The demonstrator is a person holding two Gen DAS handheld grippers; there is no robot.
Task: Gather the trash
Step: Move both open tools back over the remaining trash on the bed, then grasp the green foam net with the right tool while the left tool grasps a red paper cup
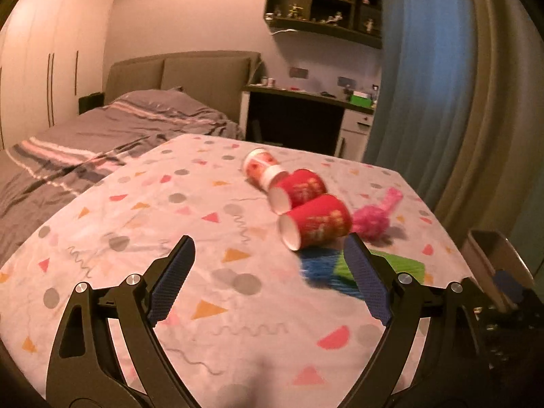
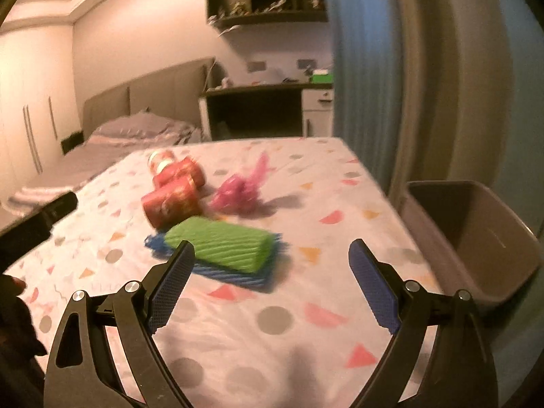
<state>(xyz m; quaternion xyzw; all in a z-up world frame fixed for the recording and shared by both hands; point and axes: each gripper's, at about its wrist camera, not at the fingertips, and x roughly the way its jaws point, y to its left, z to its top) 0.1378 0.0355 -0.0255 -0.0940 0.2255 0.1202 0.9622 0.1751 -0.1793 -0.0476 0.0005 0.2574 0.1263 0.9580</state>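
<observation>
Left wrist view: a table (image 1: 142, 210) under a confetti-print cloth fills the frame, a bed beyond it on the left. The left gripper (image 1: 270, 261) hangs above the near edge with its jaws spread wide and nothing between them. Right of centre lies the trash: a white-and-red cup (image 1: 261, 167) farthest off, two red cups (image 1: 304, 188) tipped on their sides and touching, then a crumpled pink wrapper (image 1: 375, 217) just to their right. Nearer, a green packet (image 1: 401, 265) rests on a blue one (image 1: 321, 267).

Right wrist view: the right gripper (image 2: 272, 258) is likewise wide open and empty, its left fingertip just in front of the green packet. At the far right, beside the table's edge, stands a brown bin (image 2: 489, 238); what shows of its inside looks empty.

Judging by this, collecting has hardly begun: every piece seen is on the cloth, none gripped.
</observation>
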